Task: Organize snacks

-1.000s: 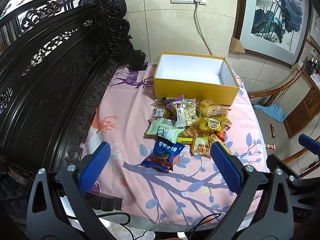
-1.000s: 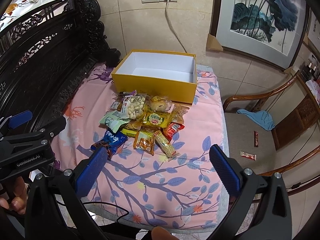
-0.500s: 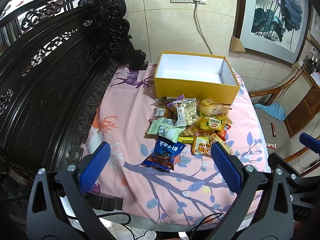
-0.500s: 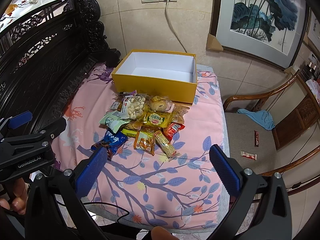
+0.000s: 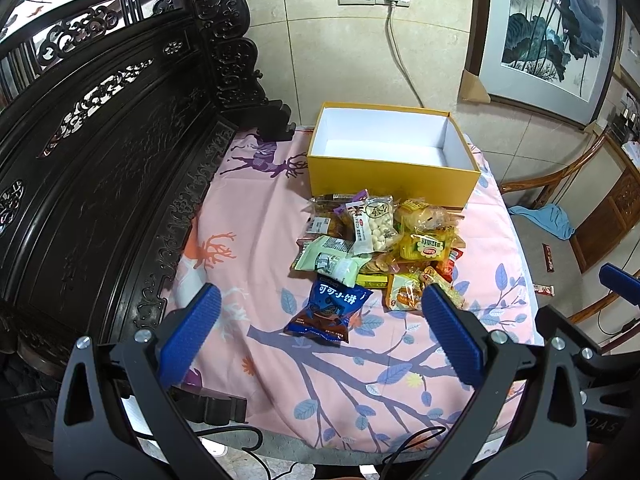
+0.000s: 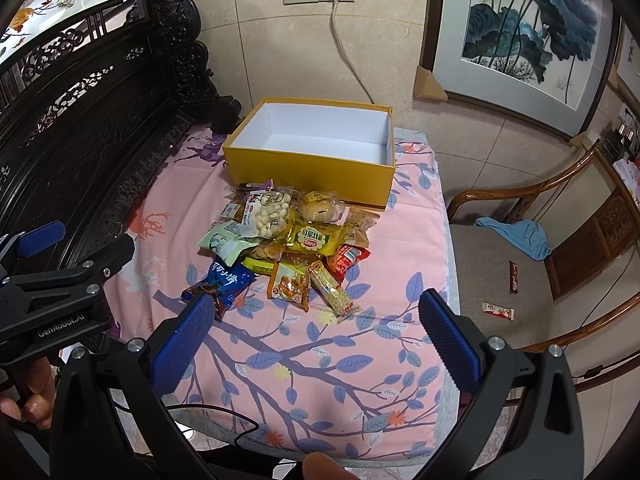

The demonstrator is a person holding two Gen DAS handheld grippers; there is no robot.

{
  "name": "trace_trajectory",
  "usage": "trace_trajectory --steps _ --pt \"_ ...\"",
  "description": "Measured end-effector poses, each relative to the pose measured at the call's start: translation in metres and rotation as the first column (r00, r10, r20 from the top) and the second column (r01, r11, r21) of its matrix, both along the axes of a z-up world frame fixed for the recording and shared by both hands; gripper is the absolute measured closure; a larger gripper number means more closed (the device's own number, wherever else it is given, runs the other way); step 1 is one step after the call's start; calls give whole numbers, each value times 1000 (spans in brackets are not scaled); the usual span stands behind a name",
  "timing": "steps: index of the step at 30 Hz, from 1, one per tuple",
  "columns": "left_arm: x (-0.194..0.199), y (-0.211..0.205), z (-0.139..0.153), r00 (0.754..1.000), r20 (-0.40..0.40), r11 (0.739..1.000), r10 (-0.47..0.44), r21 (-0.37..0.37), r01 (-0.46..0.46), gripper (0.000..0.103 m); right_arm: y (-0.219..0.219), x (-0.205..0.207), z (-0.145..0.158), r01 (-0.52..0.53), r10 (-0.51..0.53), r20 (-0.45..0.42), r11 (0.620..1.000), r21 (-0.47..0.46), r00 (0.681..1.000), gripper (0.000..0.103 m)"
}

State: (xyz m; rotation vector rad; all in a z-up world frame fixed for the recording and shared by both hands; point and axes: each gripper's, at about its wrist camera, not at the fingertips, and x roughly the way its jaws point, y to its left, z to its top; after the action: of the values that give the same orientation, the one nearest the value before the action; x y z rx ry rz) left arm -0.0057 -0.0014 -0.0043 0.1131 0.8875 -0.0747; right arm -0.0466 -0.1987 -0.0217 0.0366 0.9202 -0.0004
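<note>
Just ahead of the wide-open left gripper (image 5: 320, 322) lies the blue cookie bag (image 5: 328, 310), nearest snack; the right gripper (image 6: 314, 320), also open, sits farther away.

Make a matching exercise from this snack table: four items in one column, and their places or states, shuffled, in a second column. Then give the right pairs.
Items:
1. yellow box
2. blue cookie bag
3. blue cloth
4. small red-and-white packet

Places or states:
A. draped on the chair seat, toward its back
B. nearest edge of the snack pile, on the pink cloth
C. open and empty, behind the snack pile
D. lying flat on the chair seat, toward its front

Pairs: 1-C, 2-B, 3-A, 4-D
</note>
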Motion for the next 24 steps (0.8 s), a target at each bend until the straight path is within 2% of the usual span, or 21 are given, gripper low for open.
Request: trace_trajectory --steps 11,15,18,22,24 --pt "11 -2 -3 1000 -8 1000 -5 8 5 2 0 9 -4 -4 4 -5 1000 -1 1000 1" --pt "16 0 -12 1000 17 1000 -17 6 17 2 -7 15 -11 -13 13 17 1000 -14 1000 1" --pt "23 8 -33 998 55 1000 4 10 -5 2 -16 20 -34 -37 38 27 999 -36 999 1" --pt "32 21 -79 999 25 999 26 31 -26 2 -27 29 -85 -68 66 -19 993 -97 998 1" --pt "33 26 -100 1000 6 998 22 50 -23 2 -36 33 -110 -54 52 -30 997 -61 998 1"
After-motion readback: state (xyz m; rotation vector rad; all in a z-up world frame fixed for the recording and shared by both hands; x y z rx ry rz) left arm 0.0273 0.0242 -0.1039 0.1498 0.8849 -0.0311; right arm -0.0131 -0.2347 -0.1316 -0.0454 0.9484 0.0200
